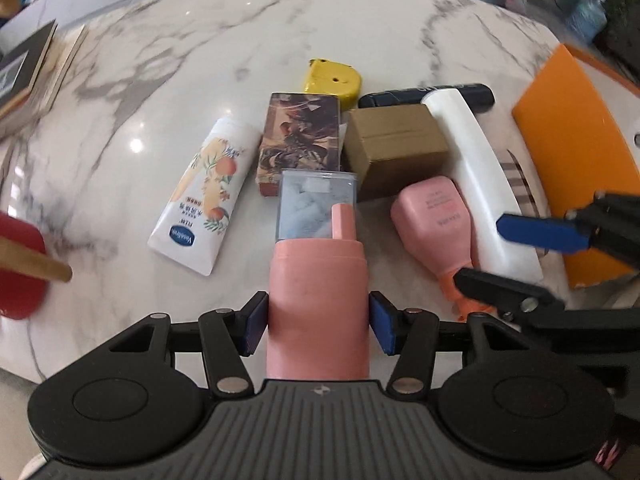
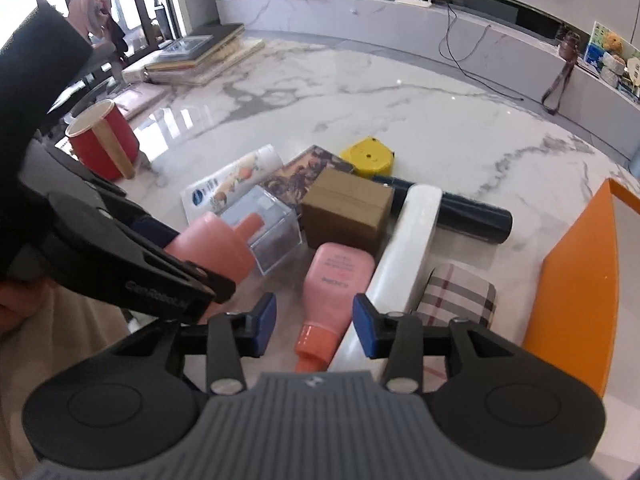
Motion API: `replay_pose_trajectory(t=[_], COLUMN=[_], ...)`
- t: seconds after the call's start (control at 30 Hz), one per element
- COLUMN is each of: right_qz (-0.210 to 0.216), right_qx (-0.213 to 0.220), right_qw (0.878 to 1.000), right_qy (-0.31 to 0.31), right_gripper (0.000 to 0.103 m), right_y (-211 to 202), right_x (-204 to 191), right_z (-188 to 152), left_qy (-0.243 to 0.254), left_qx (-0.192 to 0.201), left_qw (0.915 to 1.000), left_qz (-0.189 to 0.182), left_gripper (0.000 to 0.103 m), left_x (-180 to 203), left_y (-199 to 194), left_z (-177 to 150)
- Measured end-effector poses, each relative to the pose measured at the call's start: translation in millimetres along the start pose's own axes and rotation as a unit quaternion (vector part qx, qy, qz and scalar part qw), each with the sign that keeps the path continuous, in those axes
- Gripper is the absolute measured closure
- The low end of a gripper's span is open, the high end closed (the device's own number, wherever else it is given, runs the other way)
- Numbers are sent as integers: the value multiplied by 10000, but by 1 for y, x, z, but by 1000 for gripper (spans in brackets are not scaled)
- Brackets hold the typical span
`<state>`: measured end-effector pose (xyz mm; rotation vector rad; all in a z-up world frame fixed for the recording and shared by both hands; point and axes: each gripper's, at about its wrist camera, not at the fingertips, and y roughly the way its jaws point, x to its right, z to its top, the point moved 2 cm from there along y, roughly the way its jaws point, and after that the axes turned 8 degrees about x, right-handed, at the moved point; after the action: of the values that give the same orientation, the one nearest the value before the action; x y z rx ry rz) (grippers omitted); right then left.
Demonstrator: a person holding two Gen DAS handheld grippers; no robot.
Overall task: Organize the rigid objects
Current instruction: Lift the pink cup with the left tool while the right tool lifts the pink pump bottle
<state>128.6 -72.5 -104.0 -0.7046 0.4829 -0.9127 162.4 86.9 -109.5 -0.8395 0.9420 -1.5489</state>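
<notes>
My left gripper [image 1: 318, 326] is shut on a salmon-pink pump bottle [image 1: 318, 304], held above the marble table; it also shows in the right wrist view [image 2: 218, 246]. My right gripper [image 2: 314, 330] is open, its jaws on either side of the orange cap of a pink squeeze bottle [image 2: 332, 280] that lies on the table, also seen in the left wrist view [image 1: 436, 220]. Beside it lie a long white box [image 2: 404, 248], a brown carton [image 2: 346, 210], a clear plastic box [image 2: 272, 232], a Vaseline tube [image 1: 200, 196], a patterned box [image 1: 302, 140], a yellow tape measure [image 1: 332, 80] and a dark bottle [image 2: 460, 212].
An orange tray [image 2: 576, 280] stands at the right. A plaid pouch [image 2: 456, 296] lies by the white box. A red cup [image 2: 102, 140] with a wooden stick is at the left. Books [image 2: 200, 60] are stacked at the far left of the marble table [image 2: 360, 100].
</notes>
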Motion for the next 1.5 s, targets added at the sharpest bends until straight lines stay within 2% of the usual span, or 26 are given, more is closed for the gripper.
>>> replay_pose_trajectory(t=[0.07,0.17,0.3,0.47,0.67,0.77,0.8,0.87,1.1,1.23,1.5], right_qz=[-150,-360,-364,-419,-368,-388,-440,-391,-254,-129,-211], right_qx=[-99,-258,-357,-343,-495,-480,-471,-497,-276,-105,417], right_qw=[9998,9990,9985,9982,9976,9978,9977,9975,9985,9988,9978], right_qy=[-24,34,206,251,311,249,222,304,388,470,468], right_gripper=[60,60,58,57,47,49,58,58,58,59,58], right_y=[6,15,26,35,50,55,55,55,32,15,-37], right_x=[-2,-2,2,4,1,1,1,4,4,6,19], right_z=[2,3,2,4,1,-1,-1,0,4,9,20], left_qy=[-143,-36,-288,-487,-1007,-966,-946,-937,-885,-859,-887], left_qx=[-5,-21,-35,-3,-11,-1,1,1,65,220,628], left_qw=[9999,10000,9996,9986,9949,9953,9955,9955,9960,9960,9941], left_qz=[-41,84,23,217,102,92,101,101,120,131,5], left_gripper=[41,41,41,41,41,41,41,41,41,41,41], left_x=[-3,2,-6,-11,-25,-24,-23,-22,-21,-19,-6], left_y=[1,4,7,8,7,8,8,8,7,-1,-30], left_z=[1,2,1,-2,-4,-4,-4,-4,-3,-3,-1])
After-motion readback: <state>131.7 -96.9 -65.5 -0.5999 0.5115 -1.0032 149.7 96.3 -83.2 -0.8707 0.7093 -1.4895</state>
